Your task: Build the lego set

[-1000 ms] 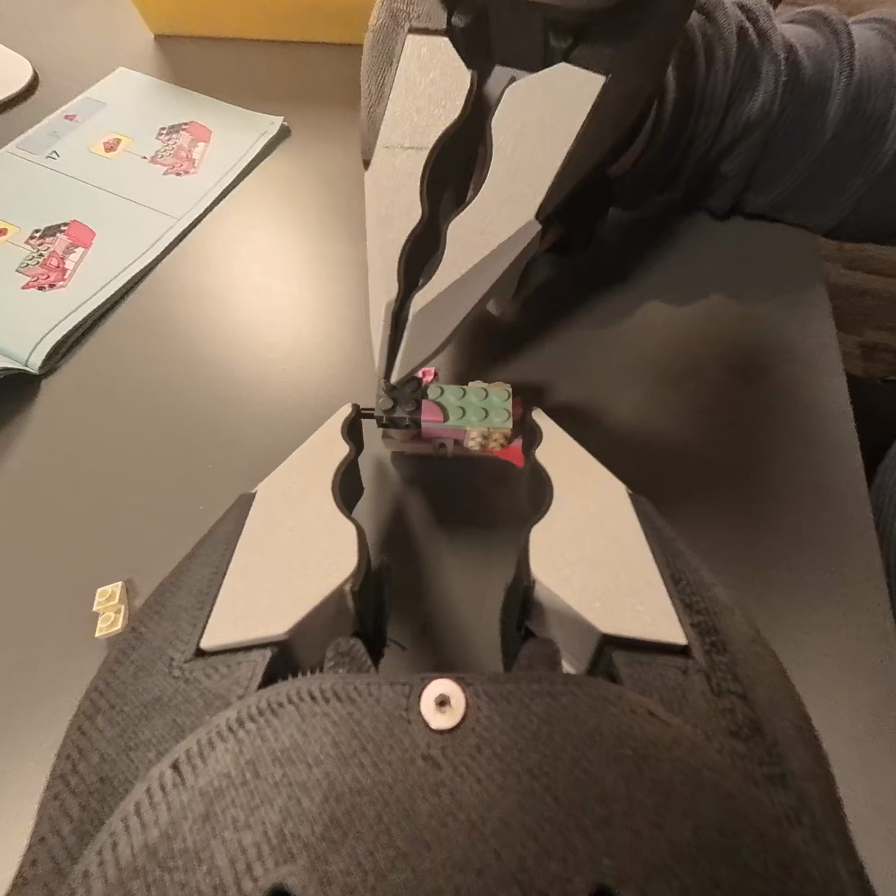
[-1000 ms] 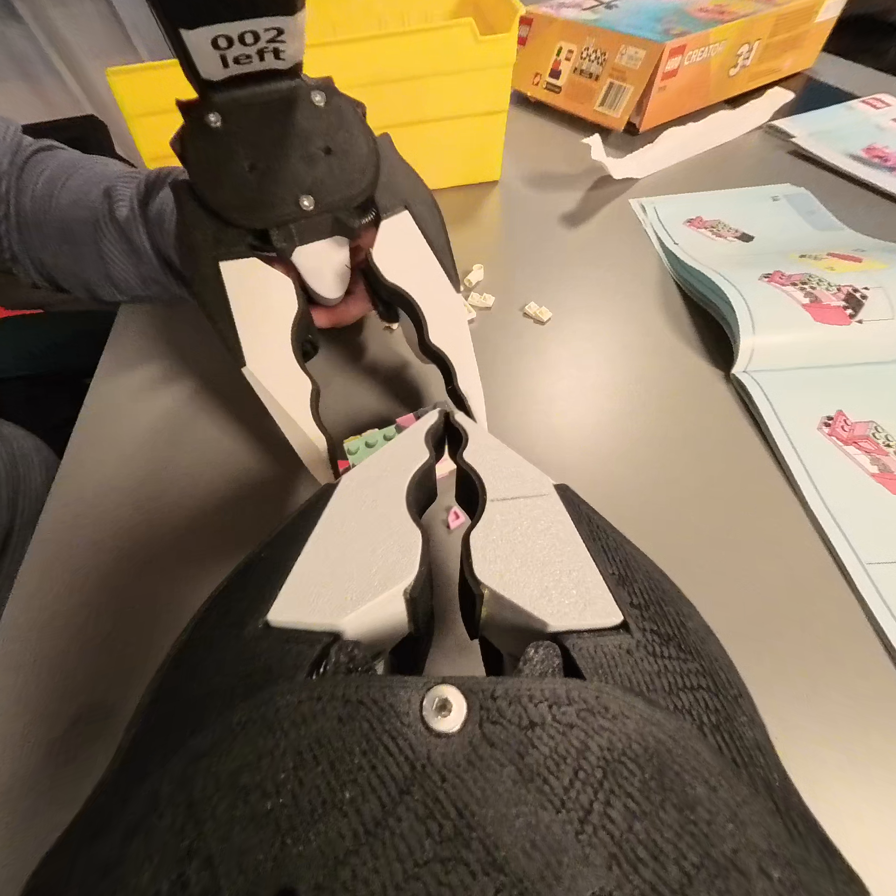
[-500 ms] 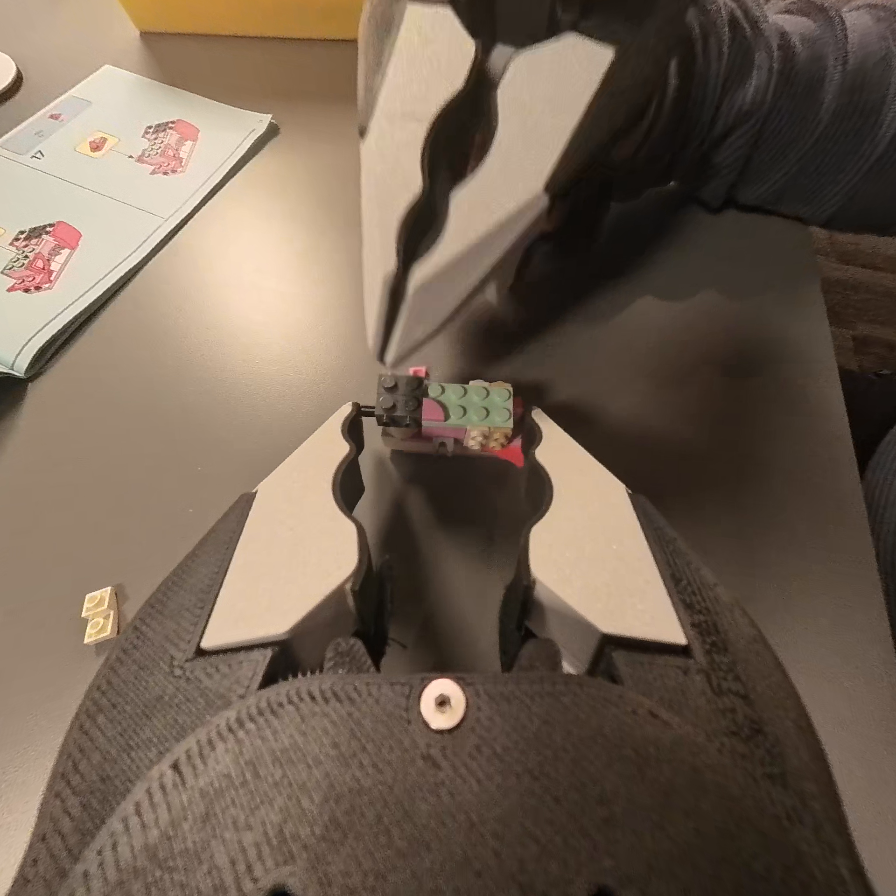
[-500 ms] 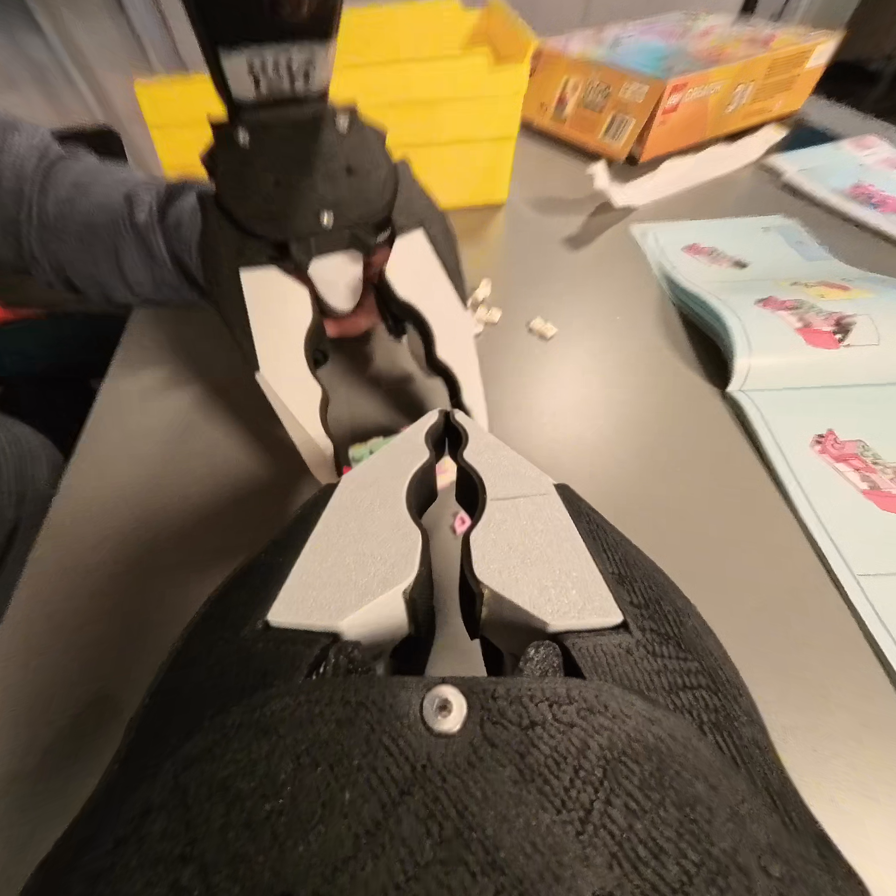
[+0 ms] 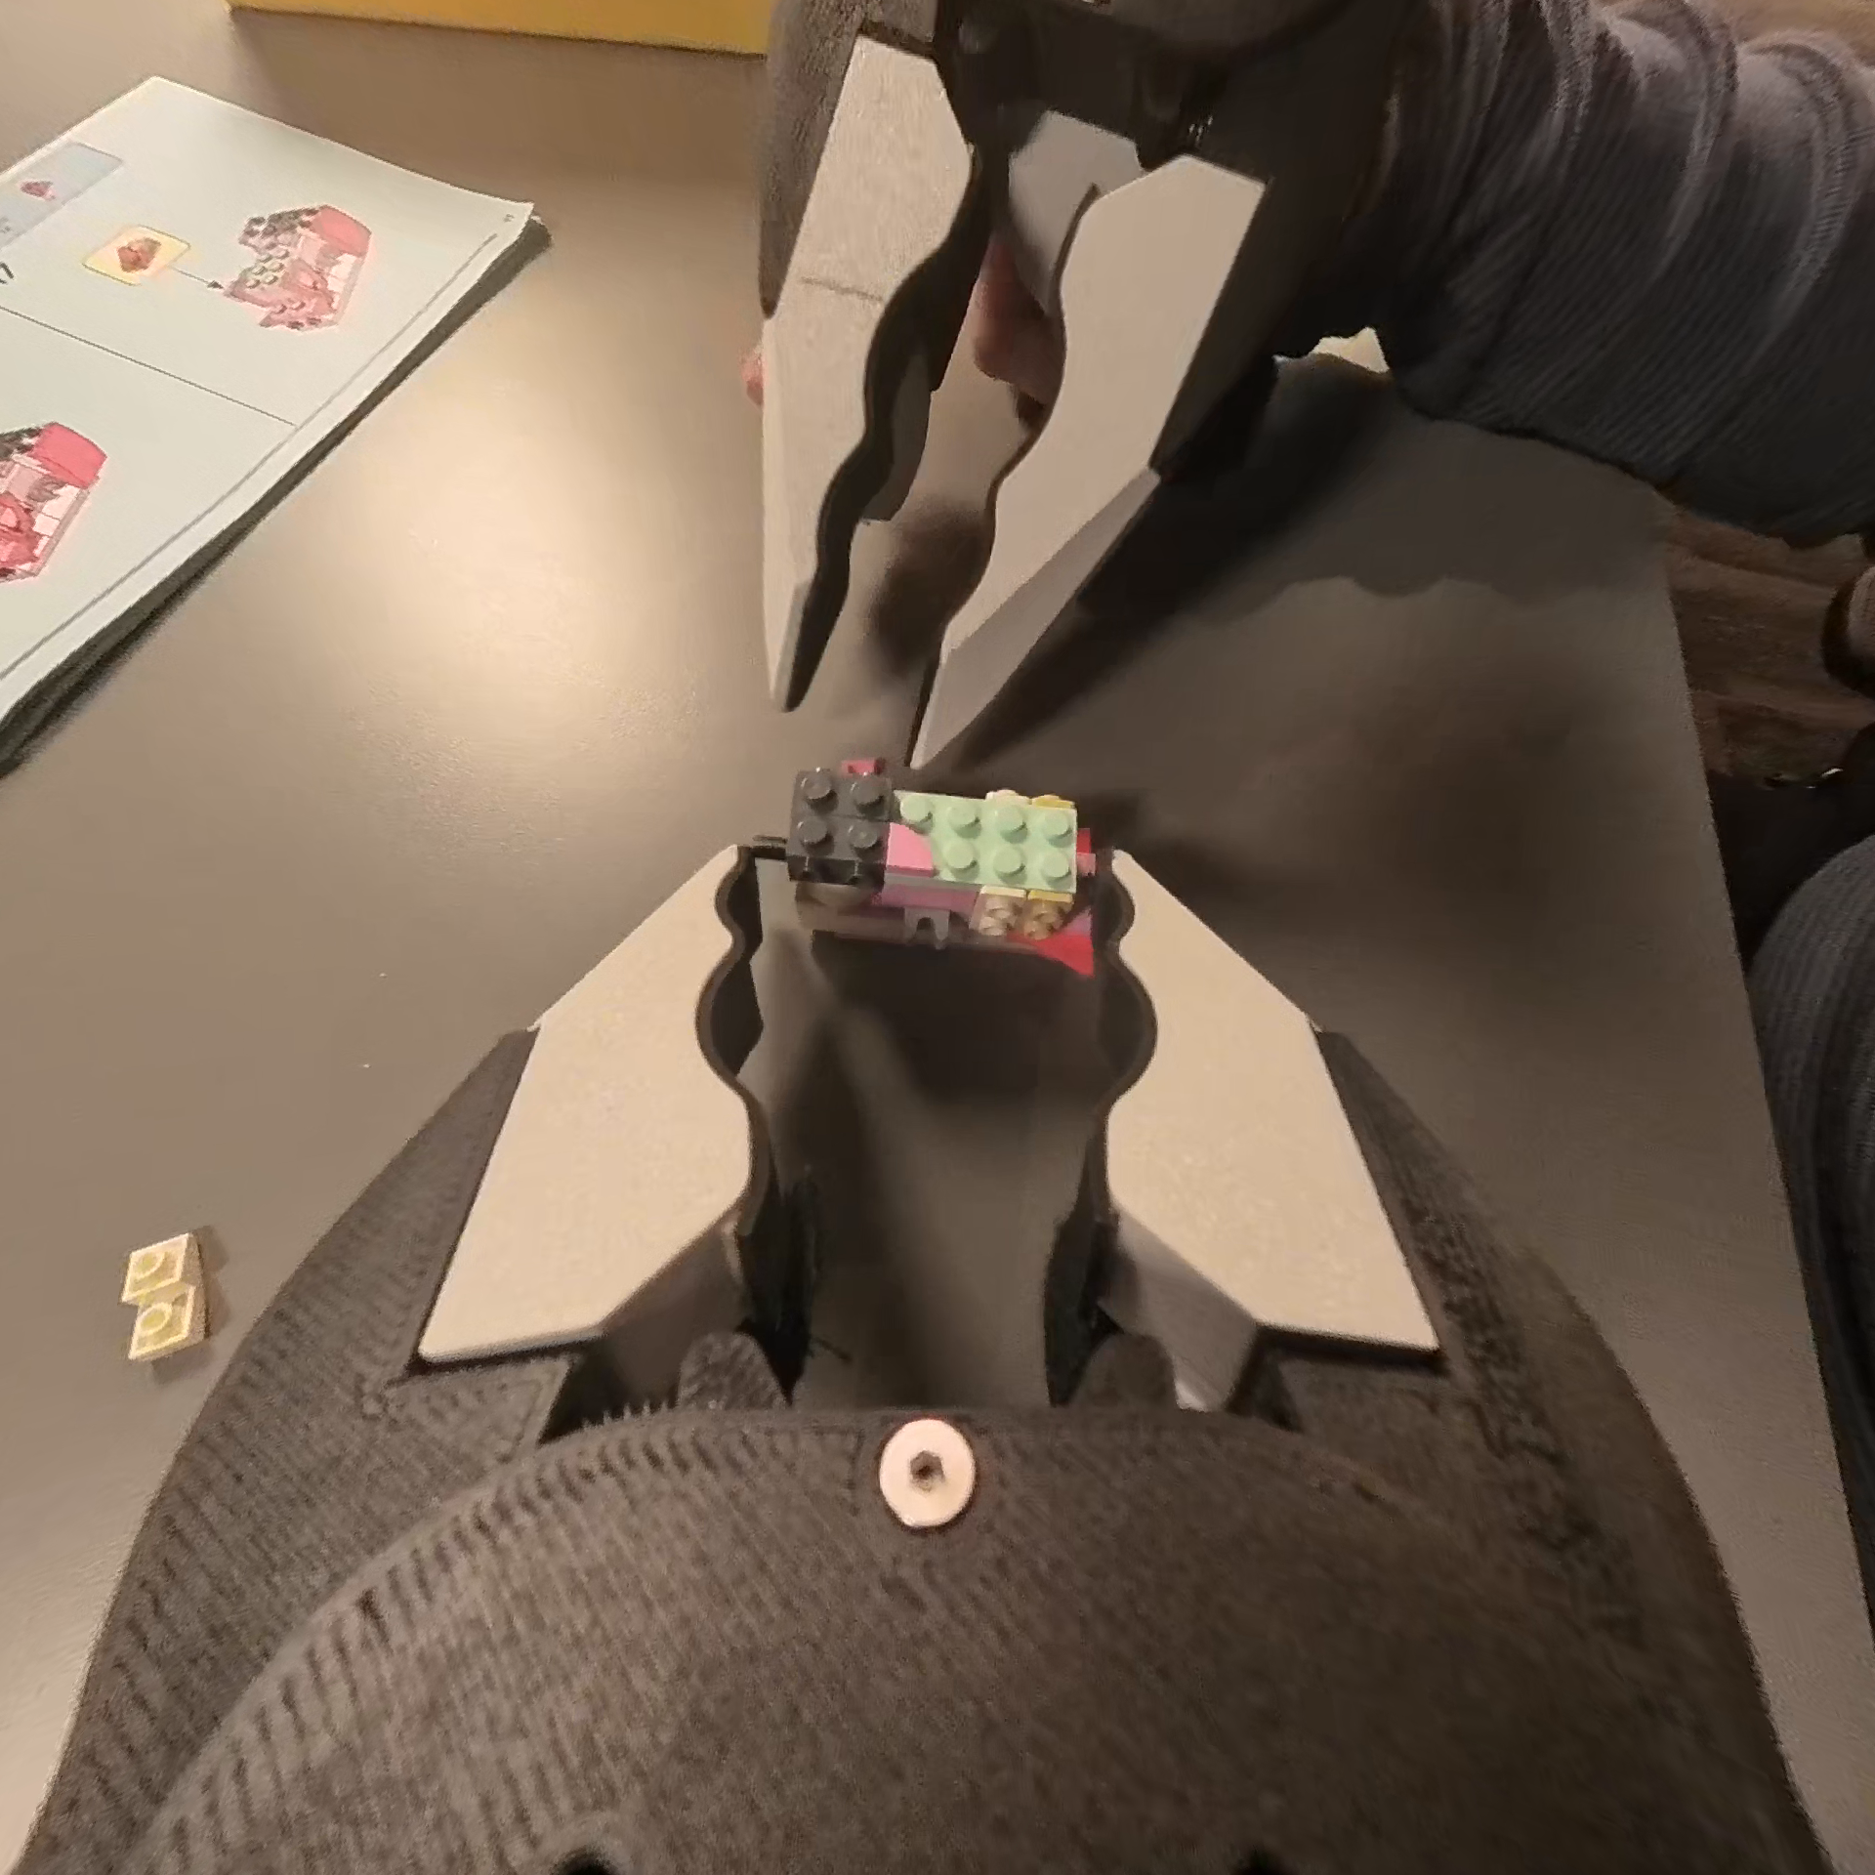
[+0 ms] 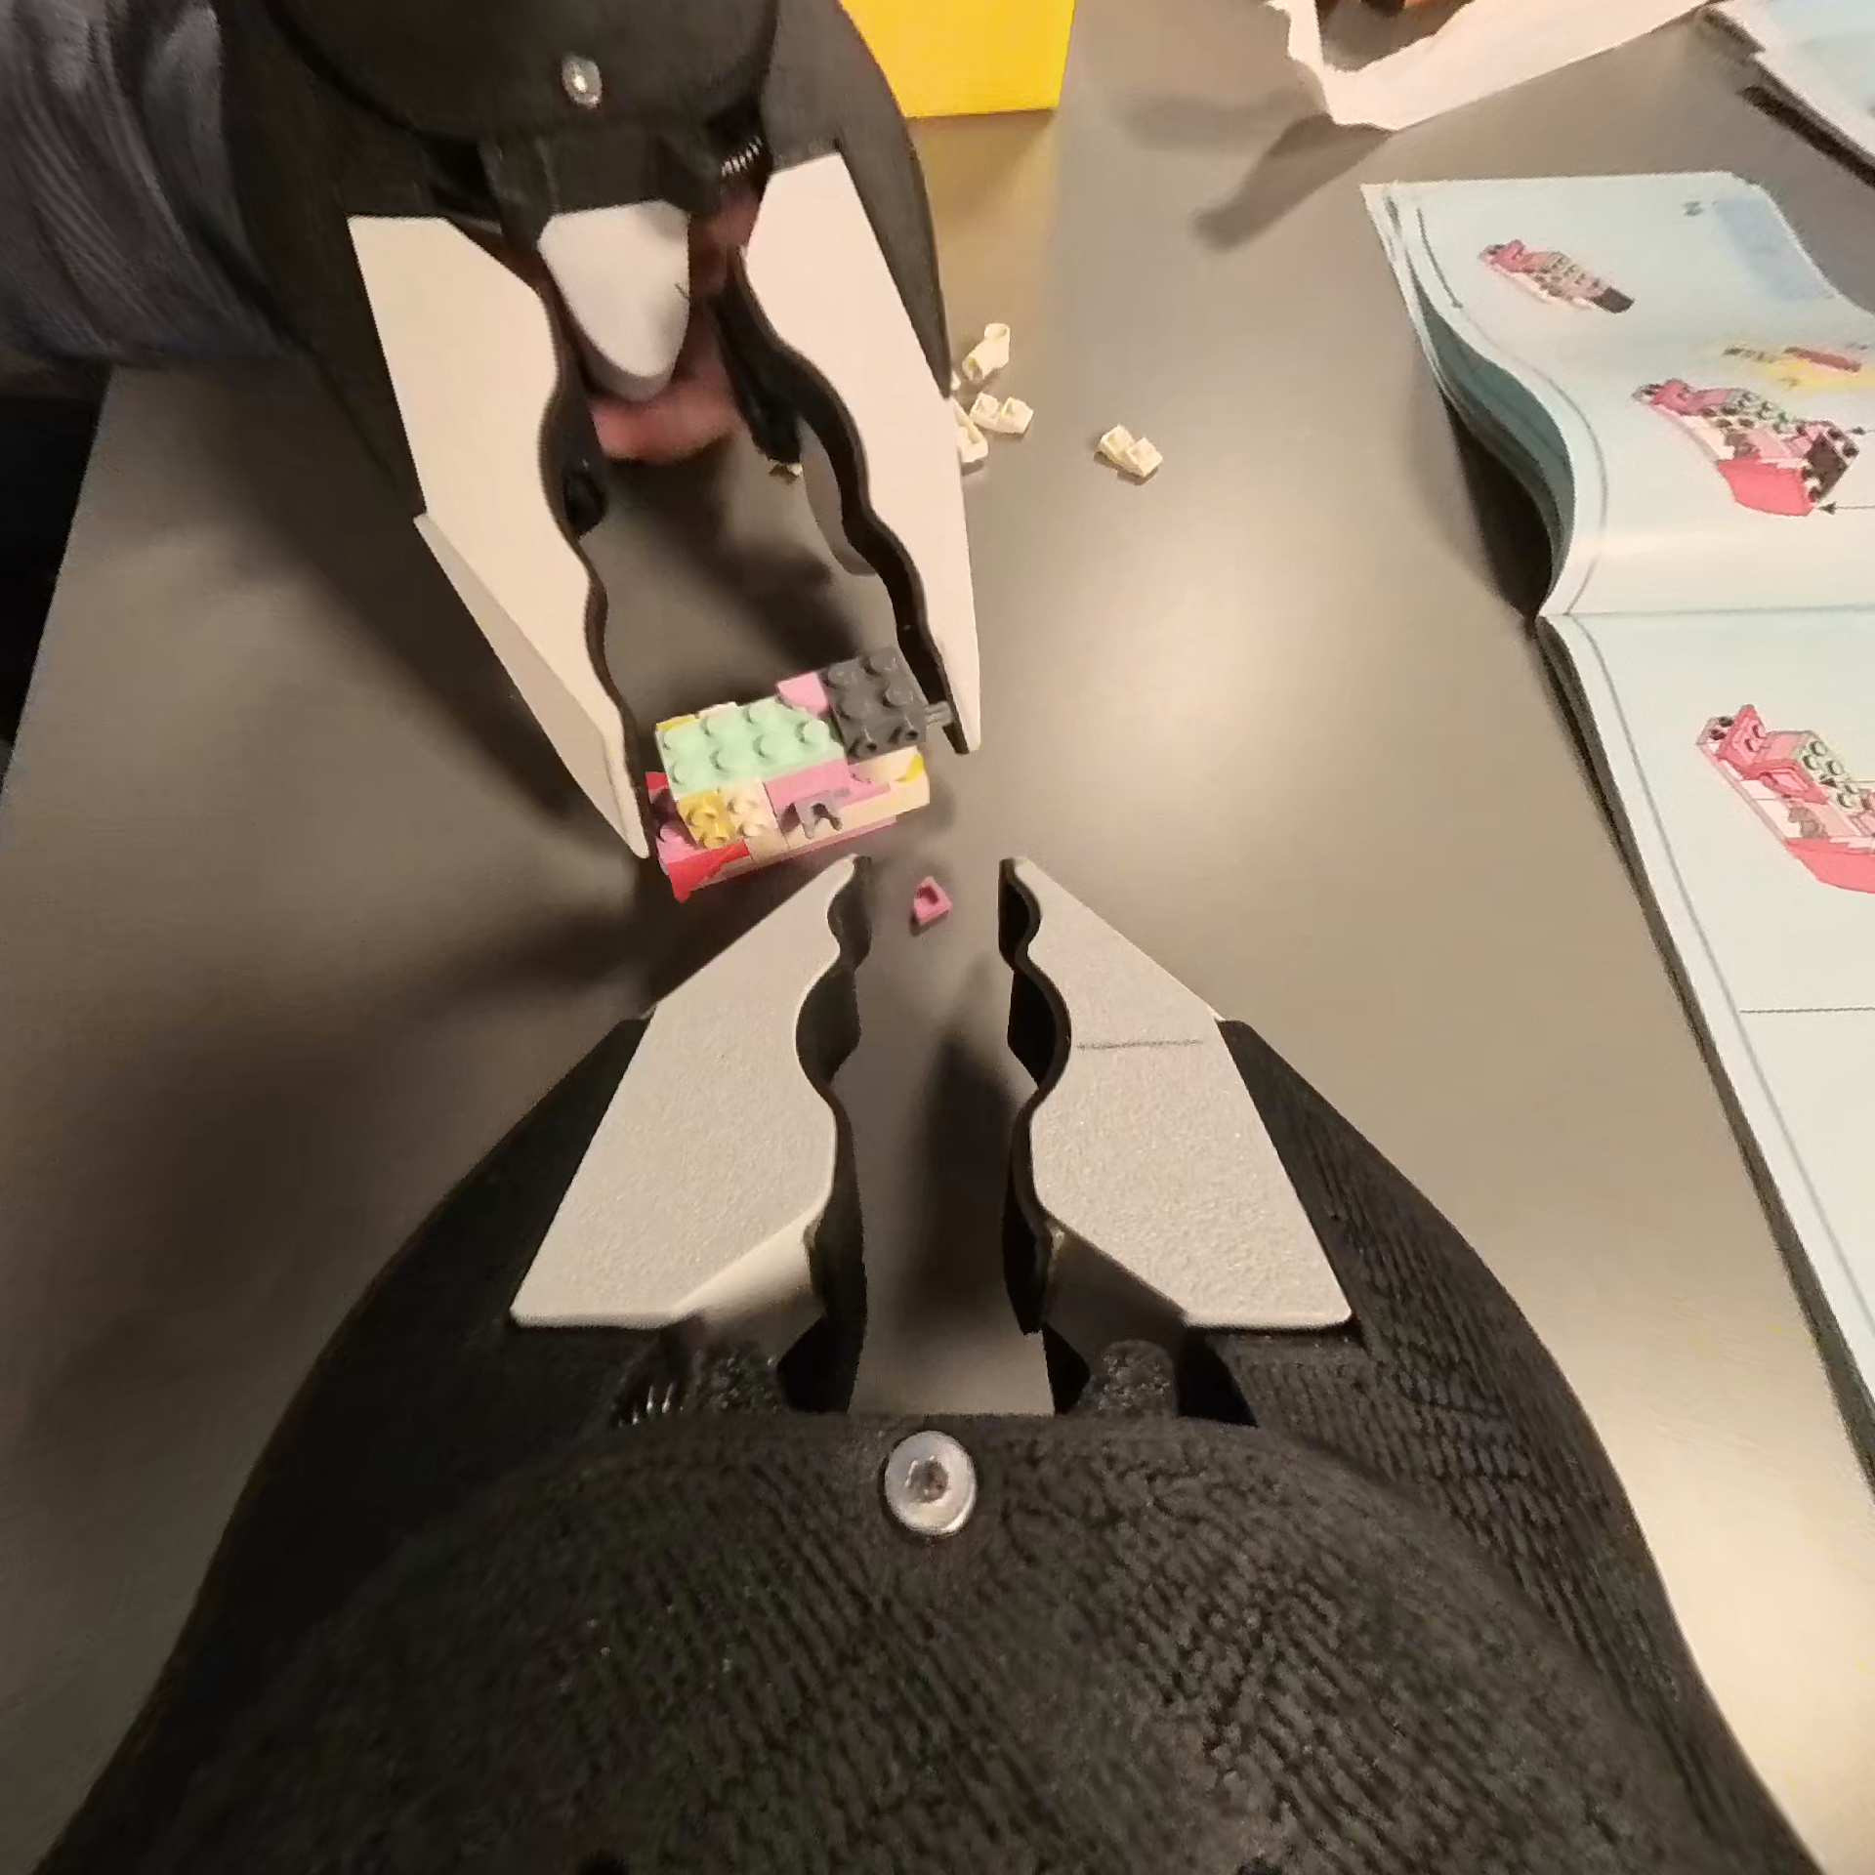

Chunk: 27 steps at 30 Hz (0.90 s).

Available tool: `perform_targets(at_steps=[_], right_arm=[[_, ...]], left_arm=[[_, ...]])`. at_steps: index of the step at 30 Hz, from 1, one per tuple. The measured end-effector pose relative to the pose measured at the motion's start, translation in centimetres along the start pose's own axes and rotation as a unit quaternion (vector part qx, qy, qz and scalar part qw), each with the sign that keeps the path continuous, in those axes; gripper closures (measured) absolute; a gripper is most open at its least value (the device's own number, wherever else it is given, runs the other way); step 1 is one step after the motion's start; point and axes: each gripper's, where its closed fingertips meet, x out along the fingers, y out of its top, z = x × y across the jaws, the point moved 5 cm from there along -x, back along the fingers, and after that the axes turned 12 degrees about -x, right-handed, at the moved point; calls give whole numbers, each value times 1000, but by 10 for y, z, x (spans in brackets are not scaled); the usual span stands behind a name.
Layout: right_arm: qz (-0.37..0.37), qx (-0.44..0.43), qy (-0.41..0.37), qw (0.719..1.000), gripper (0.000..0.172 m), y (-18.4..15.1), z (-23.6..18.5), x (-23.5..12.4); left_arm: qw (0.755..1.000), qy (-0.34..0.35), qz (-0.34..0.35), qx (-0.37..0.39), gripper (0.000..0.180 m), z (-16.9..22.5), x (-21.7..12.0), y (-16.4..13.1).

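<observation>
Grey table [image 6: 1268, 710]: yellow bin [image 6: 964, 51], contents hidden; L gripper [image 5: 923, 873] grips brick model [image 5: 944, 862].

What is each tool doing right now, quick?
Left tool: closed on the small brick model, one finger at each end.
Right tool: open, holding nothing; a tiny pink piece lies on the table between its tips.

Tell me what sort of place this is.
Probably a hobby or work table set up for building a toy brick set: open instruction booklets, loose cream bricks on the dark tabletop, and a half-built brick model between the left gripper's fingers.
</observation>
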Motion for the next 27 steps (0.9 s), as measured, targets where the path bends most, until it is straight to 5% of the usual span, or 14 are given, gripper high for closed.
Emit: perform_targets(at_steps=[5,9,14,16,21,27], right_arm=[[51,-12,39,998,145,12,-11,-3],[76,-47,41,995,120,18,-17,-5],[85,-175,-23,981,72,34,-29,-8],[78,-240,-58,966,66,44,-35,-8],[75,-359,-94,926,92,56,-56,-1],[68,-381,-102,916,120,53,-57,0]], left_arm=[[1000,-2,0,3,116,1,0,0],[1000,-26,13,4,116,4,-3,2],[981,-178,57,-61,116,13,-22,11],[962,-249,56,-93,117,17,-29,11],[903,-388,46,-178,117,24,-37,12],[896,-406,30,-178,117,27,-38,9]])
